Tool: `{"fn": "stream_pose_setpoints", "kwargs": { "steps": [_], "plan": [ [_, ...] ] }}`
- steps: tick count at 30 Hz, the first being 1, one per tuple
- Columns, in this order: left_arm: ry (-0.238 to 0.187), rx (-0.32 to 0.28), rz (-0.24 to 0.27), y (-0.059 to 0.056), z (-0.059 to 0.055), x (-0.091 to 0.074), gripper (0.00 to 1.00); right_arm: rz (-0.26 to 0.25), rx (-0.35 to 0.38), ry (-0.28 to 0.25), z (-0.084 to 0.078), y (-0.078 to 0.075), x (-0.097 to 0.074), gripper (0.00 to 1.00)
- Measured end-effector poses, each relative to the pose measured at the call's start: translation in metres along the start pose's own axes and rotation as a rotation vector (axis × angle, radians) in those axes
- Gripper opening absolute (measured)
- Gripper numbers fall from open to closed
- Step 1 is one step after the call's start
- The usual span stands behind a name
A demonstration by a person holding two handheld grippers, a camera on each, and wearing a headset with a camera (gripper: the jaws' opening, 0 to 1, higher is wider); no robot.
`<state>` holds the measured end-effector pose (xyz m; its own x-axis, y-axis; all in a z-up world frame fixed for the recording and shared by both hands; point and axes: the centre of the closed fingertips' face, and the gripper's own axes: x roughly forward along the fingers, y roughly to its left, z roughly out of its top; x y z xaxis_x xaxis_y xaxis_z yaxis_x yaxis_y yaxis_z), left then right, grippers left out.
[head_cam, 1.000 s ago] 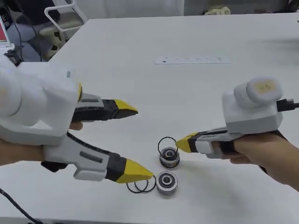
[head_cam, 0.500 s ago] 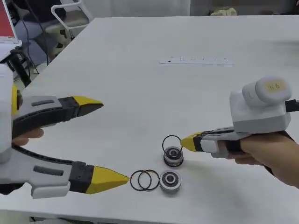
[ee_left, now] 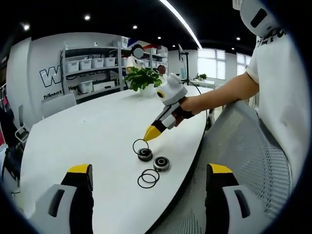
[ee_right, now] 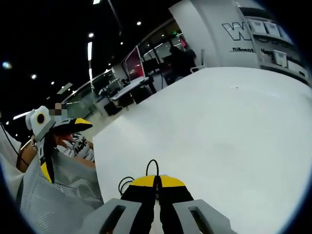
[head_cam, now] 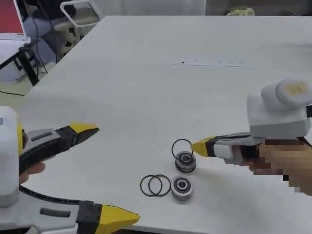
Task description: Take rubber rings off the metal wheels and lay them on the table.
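White office table; 2 thin black rubber rings lie flat lower centre; right gripper pinches an upright 3rd ring, left gripper gapes

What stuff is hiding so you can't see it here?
- Right gripper view: the right gripper, jaws shut, hides the far wheel and near wheel; the held rubber ring pokes above.
- Head view: too small to tell whether the near wheel wears a ring.
- Head view: the bottom edge cuts off the left gripper.
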<state>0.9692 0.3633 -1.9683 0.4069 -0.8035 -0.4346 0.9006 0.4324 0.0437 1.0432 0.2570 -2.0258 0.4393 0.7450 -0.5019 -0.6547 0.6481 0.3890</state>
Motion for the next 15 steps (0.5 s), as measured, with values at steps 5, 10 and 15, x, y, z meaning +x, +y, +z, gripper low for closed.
{"fn": "stream_pose_setpoints", "kwargs": {
  "steps": [5,10,15],
  "plan": [
    [0.029,0.002,0.002,0.002,-0.006,0.004,0.94,0.024,0.011,-0.013,0.006,0.009,0.001,0.00],
    [0.041,-0.016,0.000,0.002,-0.012,0.004,0.93,0.052,0.026,-0.022,0.010,0.020,0.004,0.00],
    [0.066,-0.014,-0.022,-0.002,-0.017,0.006,0.94,0.088,0.023,-0.015,0.009,0.036,0.011,0.00]
  ]
}}
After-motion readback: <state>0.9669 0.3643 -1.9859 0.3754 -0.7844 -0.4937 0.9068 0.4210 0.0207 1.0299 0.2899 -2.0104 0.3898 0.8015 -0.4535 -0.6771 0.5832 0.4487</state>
